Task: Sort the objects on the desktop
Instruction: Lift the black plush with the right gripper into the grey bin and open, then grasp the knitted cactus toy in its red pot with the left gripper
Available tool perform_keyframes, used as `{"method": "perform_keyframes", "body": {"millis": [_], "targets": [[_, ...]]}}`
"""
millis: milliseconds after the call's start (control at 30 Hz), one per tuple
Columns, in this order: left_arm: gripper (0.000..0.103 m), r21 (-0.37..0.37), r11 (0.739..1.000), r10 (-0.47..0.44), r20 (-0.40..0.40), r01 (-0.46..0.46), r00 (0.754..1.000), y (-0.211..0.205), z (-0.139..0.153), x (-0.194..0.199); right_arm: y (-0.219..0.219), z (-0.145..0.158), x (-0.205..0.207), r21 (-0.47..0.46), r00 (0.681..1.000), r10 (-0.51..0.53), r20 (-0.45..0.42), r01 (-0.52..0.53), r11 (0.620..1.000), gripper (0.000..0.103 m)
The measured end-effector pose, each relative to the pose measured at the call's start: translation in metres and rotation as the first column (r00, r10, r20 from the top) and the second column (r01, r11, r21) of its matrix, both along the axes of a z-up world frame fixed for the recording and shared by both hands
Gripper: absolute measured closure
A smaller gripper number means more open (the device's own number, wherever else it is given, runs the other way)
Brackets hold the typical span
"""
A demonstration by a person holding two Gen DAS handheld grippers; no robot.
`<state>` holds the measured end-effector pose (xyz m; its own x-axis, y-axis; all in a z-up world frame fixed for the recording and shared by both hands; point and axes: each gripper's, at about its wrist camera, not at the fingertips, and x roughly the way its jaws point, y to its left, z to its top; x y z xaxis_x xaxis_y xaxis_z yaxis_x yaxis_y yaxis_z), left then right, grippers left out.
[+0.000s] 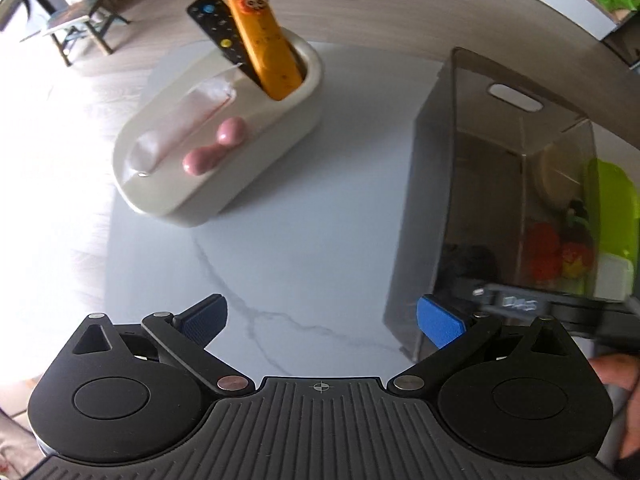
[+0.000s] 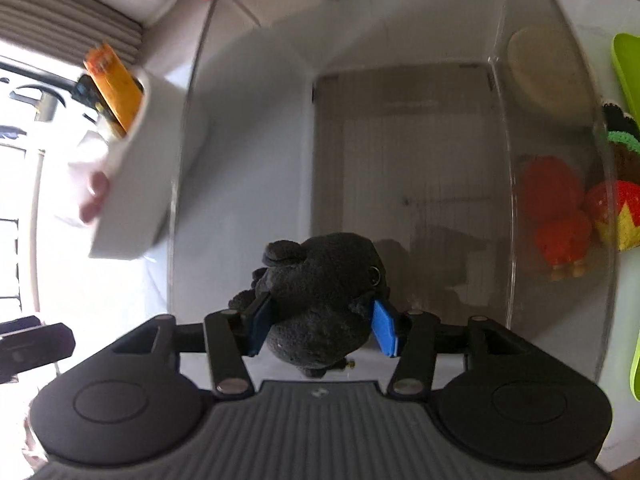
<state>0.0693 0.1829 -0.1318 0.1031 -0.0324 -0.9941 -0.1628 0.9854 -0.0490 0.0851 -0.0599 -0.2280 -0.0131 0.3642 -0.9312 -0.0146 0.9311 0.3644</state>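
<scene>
— What are the containers holding for you?

— In the upper left of the left wrist view, the white holder (image 1: 224, 152) is carrying two remotes: one black remote (image 1: 218, 28) and one orange remote (image 1: 264, 44), both standing tilted in its slot. At right, the clear bin (image 1: 492, 184) is sitting on the white table (image 1: 300, 240).

— And your grippers?

— Your right gripper (image 2: 322, 324) is squeezing one black plush toy (image 2: 320, 296) at the bin's opening, lower centre. Your left gripper (image 1: 320, 320) is spreading wide, gripping nothing. Outside the bin, at right, red and orange knitted toys (image 2: 560, 216) are lying beside a green scoop (image 2: 628, 72).
</scene>
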Motion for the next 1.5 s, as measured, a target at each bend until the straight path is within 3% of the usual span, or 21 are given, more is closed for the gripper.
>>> {"method": "perform_keyframes", "body": {"millis": [67,133,267,333,400,433,533,600,700,767,867,900,933,1000,1067,1133,1200,1267,1367,1500], "targets": [[0.000,-0.011,1.000,-0.005,0.004,0.005,1.000,-0.002,-0.001,0.002,0.002,0.001,-0.001,-0.021,1.000,0.010,-0.005,-0.010,1.000,0.043],[0.000,-0.022,1.000,-0.018,0.004,0.018,1.000,-0.007,-0.001,0.005,-0.003,0.009,-0.005,-0.023,1.000,-0.010,0.015,0.011,1.000,0.032],[0.000,-0.029,0.997,-0.064,0.029,0.065,0.998,-0.025,0.004,0.013,-0.027,0.041,-0.017,0.029,0.991,-0.092,0.101,0.089,0.996,0.031],[0.000,-0.027,0.995,-0.096,0.084,0.098,0.992,-0.041,0.014,0.018,-0.056,0.075,-0.027,0.057,0.968,-0.166,0.190,0.158,0.986,0.031],[0.000,-0.021,0.990,-0.137,0.166,0.142,0.977,-0.064,0.028,0.022,-0.096,0.109,-0.040,0.058,0.918,-0.261,0.297,0.255,0.965,0.023],[0.000,-0.013,0.983,-0.177,0.193,0.183,0.965,-0.084,0.034,0.023,-0.117,0.124,-0.047,0.058,0.889,-0.306,0.342,0.305,0.951,0.018],[0.000,0.021,0.949,-0.308,0.263,0.313,0.915,-0.150,0.049,0.028,-0.183,0.147,-0.067,0.025,0.802,-0.433,0.411,0.465,0.885,0.016],[0.000,0.077,0.904,-0.424,0.293,0.421,0.857,-0.207,0.057,0.029,-0.226,0.159,-0.080,0.012,0.736,-0.505,0.451,0.561,0.828,0.016],[0.000,0.144,0.845,-0.533,0.316,0.515,0.785,-0.285,0.055,0.028,-0.278,0.150,-0.094,0.005,0.692,-0.575,0.436,0.637,0.770,0.016],[0.000,0.142,0.815,-0.577,0.303,0.563,0.759,-0.333,0.040,0.027,-0.314,0.137,-0.103,0.005,0.663,-0.626,0.410,0.685,0.729,0.016],[0.000,0.140,0.781,-0.622,0.260,0.609,0.738,-0.392,0.009,0.032,-0.352,0.114,-0.116,0.032,0.633,-0.687,0.357,0.727,0.686,0.016],[0.000,0.130,0.777,-0.628,0.223,0.616,0.745,-0.406,-0.004,0.040,-0.363,0.104,-0.119,0.035,0.630,-0.700,0.337,0.735,0.678,0.016],[0.000,0.082,0.793,-0.608,0.175,0.604,0.774,-0.412,-0.019,0.051,-0.374,0.096,-0.122,0.036,0.627,-0.712,0.317,0.742,0.670,0.016],[0.000,-0.048,0.843,-0.533,0.071,0.536,0.843,-0.415,-0.047,0.077,-0.397,0.085,-0.131,0.034,0.626,-0.727,0.282,0.751,0.659,0.017],[0.000,-0.197,0.892,-0.423,-0.047,0.407,0.905,-0.406,-0.071,0.106,-0.416,0.074,-0.139,0.034,0.614,-0.744,0.263,0.765,0.644,0.017],[0.000,-0.181,0.933,-0.333,-0.117,0.310,0.936,-0.397,-0.082,0.130,-0.435,0.065,-0.146,0.042,0.594,-0.767,0.241,0.783,0.620,0.017],[0.000,-0.090,0.939,-0.342,-0.123,0.332,0.932,-0.397,-0.086,0.147,-0.448,0.055,-0.152,0.060,0.572,-0.790,0.220,0.801,0.596,0.017],[0.000,0.005,0.925,-0.375,-0.137,0.379,0.917,-0.405,-0.091,0.157,-0.458,0.045,-0.156,0.077,0.553,-0.810,0.195,0.814,0.575,0.017],[0.000,0.028,0.893,-0.438,-0.180,0.450,0.881,-0.420,-0.113,0.163,-0.465,0.032,-0.158,0.105,0.536,-0.830,0.155,0.827,0.553,0.017],[0.000,0.100,0.859,-0.471,-0.236,0.503,0.850,-0.433,-0.141,0.158,-0.473,0.024,-0.157,0.133,0.527,-0.839,0.134,0.829,0.543,0.017]]}}
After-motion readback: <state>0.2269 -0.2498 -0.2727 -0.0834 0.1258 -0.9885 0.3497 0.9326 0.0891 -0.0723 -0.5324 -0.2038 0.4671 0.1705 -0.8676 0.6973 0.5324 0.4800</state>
